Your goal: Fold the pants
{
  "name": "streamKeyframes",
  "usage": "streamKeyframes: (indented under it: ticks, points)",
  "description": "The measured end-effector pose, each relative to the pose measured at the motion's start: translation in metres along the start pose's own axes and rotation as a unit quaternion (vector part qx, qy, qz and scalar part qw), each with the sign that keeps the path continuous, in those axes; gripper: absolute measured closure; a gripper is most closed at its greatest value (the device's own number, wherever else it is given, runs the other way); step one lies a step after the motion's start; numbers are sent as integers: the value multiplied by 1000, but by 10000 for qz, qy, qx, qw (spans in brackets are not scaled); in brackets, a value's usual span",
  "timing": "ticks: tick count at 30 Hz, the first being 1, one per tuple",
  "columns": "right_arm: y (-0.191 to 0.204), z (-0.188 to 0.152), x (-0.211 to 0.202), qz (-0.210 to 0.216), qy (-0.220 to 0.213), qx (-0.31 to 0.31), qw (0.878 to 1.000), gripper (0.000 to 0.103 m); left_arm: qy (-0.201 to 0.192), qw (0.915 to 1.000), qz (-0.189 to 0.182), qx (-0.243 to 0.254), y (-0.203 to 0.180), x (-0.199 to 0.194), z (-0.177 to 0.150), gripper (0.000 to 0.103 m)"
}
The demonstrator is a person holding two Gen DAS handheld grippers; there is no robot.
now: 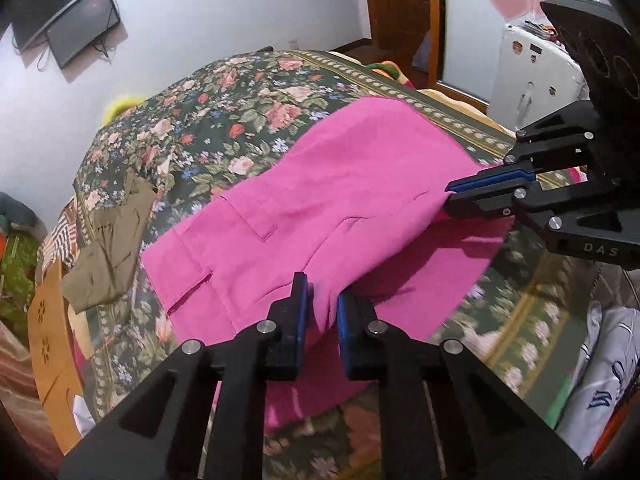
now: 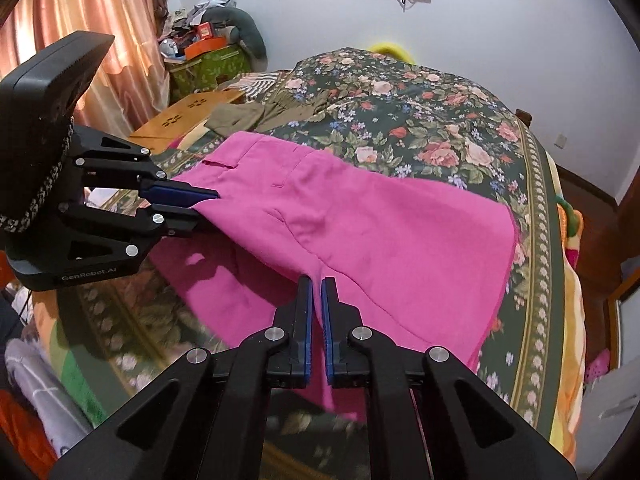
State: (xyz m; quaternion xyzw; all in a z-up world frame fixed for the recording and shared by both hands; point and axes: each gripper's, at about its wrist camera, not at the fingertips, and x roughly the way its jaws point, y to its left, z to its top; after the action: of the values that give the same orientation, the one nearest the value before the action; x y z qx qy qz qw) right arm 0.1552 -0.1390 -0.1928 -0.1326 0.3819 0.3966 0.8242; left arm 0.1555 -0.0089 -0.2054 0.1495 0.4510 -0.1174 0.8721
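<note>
Bright pink pants (image 1: 340, 184) (image 2: 380, 220) lie spread across a floral bedspread (image 1: 224, 120) (image 2: 420, 120), with their near edge lifted off the bed. In the left wrist view my left gripper (image 1: 322, 292) is shut on a fold of that near edge, with pink cloth bunched between its blue pads. In the right wrist view my right gripper (image 2: 317, 284) pinches the same edge further along, its pads almost together on a thin ridge of cloth. Each gripper also shows in the other's view, the right gripper (image 1: 450, 196) and the left gripper (image 2: 208, 200), both clamped on the pants.
An olive garment (image 1: 108, 256) (image 2: 256, 114) lies crumpled at the bed's far side beside a small wooden table (image 1: 48, 340) (image 2: 188, 112). A curtain (image 2: 80, 8) and cluttered boxes stand behind it. A white appliance (image 1: 532, 80) and a screen on the wall (image 1: 80, 28) border the bed.
</note>
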Motion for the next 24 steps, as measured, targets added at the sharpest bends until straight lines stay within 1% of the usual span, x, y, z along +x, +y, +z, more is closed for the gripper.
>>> streamKeyframes:
  ticks: [7, 10, 11, 13, 14, 16, 17, 18, 19, 20, 21, 22, 24]
  points:
    - [13, -21, -3, -85, 169, 7, 9998, 99, 196, 9996, -158, -112, -13, 2, -16, 89]
    - [14, -26, 2, -49, 299, 44, 9995, 99, 339, 9994, 16, -1, -21, 2, -20, 88]
    - [13, -27, 4, -28, 365, 67, 9993, 99, 344, 9994, 34, -5, -22, -1, -21, 86]
    - [13, -29, 6, -23, 460, 96, 9989, 99, 321, 9994, -71, -128, -18, -10, -22, 77]
    - [12, -29, 6, -29, 496, 110, 9987, 99, 298, 9993, -115, -210, -16, -15, -24, 75]
    - [11, -28, 2, -39, 538, 155, 9984, 99, 232, 9986, -204, -426, -6, -25, -26, 63]
    - [10, -28, -1, -51, 521, 186, 9985, 96, 180, 9980, -246, -559, 0, -31, -27, 61]
    - [8, -26, -5, -48, 469, 235, 9986, 94, 113, 9972, -284, -679, 8, -38, -27, 55]
    - [6, -25, -10, -43, 393, 291, 9988, 86, 26, 9957, -306, -879, 20, -45, -28, 50]
    - [1, -23, -15, -63, 298, 373, 9988, 75, -34, 9944, -267, -1022, 28, -50, -28, 48]
    - [-4, -21, -19, -107, 204, 469, 9986, 70, -68, 9934, -210, -1124, 35, -52, -26, 45]
    - [-7, -21, -22, -139, 131, 547, 9983, 67, -105, 9915, -77, -1295, 46, -55, -26, 42]
    - [-16, -18, -28, -185, -6, 771, 9968, 67, -108, 9876, 77, -1565, 63, -55, -26, 40]
